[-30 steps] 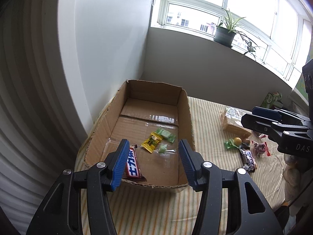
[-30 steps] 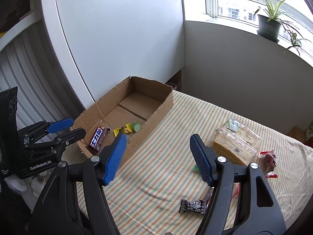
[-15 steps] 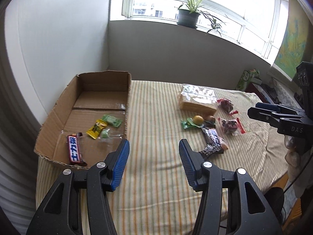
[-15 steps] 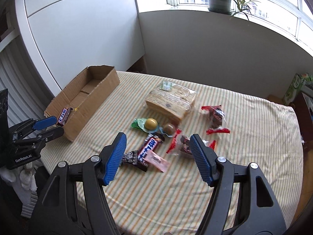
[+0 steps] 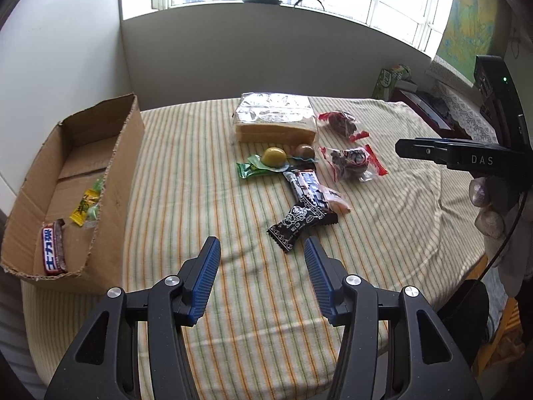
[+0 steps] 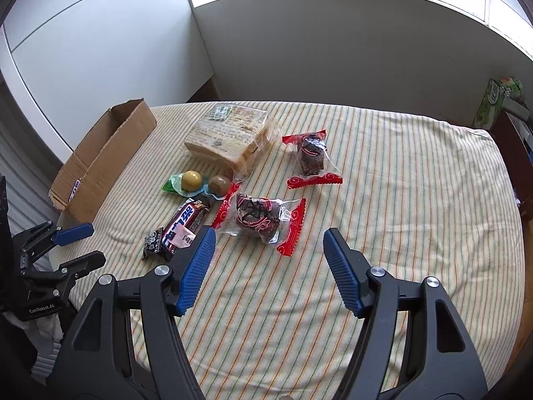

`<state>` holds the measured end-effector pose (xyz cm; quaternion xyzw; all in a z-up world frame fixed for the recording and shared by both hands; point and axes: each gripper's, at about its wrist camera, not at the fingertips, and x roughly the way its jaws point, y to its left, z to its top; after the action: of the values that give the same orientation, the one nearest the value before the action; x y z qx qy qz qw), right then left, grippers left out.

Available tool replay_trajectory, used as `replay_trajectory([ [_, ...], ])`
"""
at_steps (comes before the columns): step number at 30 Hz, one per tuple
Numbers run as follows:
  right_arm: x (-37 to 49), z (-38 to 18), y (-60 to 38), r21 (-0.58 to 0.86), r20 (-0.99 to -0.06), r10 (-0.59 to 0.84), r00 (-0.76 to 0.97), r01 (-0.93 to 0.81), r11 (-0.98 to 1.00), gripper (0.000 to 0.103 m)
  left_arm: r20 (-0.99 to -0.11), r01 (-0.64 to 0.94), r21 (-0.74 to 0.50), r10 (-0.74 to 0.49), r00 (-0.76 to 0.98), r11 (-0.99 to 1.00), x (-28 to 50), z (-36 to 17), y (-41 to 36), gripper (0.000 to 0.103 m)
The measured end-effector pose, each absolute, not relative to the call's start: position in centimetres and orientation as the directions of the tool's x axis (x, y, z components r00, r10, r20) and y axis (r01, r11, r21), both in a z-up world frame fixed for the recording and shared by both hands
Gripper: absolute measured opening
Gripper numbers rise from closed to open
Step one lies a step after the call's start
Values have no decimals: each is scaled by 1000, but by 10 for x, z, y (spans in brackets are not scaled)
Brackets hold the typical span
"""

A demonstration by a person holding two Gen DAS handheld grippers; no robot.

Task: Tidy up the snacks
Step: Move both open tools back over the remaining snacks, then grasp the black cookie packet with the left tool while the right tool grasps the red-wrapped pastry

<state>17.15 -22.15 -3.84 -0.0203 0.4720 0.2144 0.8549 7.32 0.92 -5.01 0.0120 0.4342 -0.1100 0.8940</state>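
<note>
Corrugated cardboard box (image 5: 110, 180), crinkly wrappers — striped cloth (image 5: 206, 173)

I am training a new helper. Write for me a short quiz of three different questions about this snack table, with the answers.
1. True or false: the cardboard box is empty.
2. Multiple choice: what lies nearest to the left gripper? A) the bread pack B) the black patterned wrapper C) the yellow candy
3. Short answer: how many red-edged clear packets with dark contents lie on the striped cloth?

Key
1. False: it holds a chocolate bar and small candies.
2. B
3. Two: near one, far one, both ahead of the open right gripper.
</note>
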Motion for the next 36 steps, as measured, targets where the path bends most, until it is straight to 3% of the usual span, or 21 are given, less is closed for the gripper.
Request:
replay_trajectory([
  [15, 229, -56, -173, 286, -841, 484, 243, -559, 778, 70, -799, 225, -67, -188, 572, 972, 91, -61, 3, 52],
  [24, 247, -80, -168, 350, -864, 487, 129, -543, 764, 70, -811, 270, -47, -195, 551, 962, 98, -67, -6, 52],
  [36, 222, -81, -171, 259, -894, 419, 155, -585, 768, 70, -847, 369, 22, -179, 501, 929, 125, -89, -29, 52],
])
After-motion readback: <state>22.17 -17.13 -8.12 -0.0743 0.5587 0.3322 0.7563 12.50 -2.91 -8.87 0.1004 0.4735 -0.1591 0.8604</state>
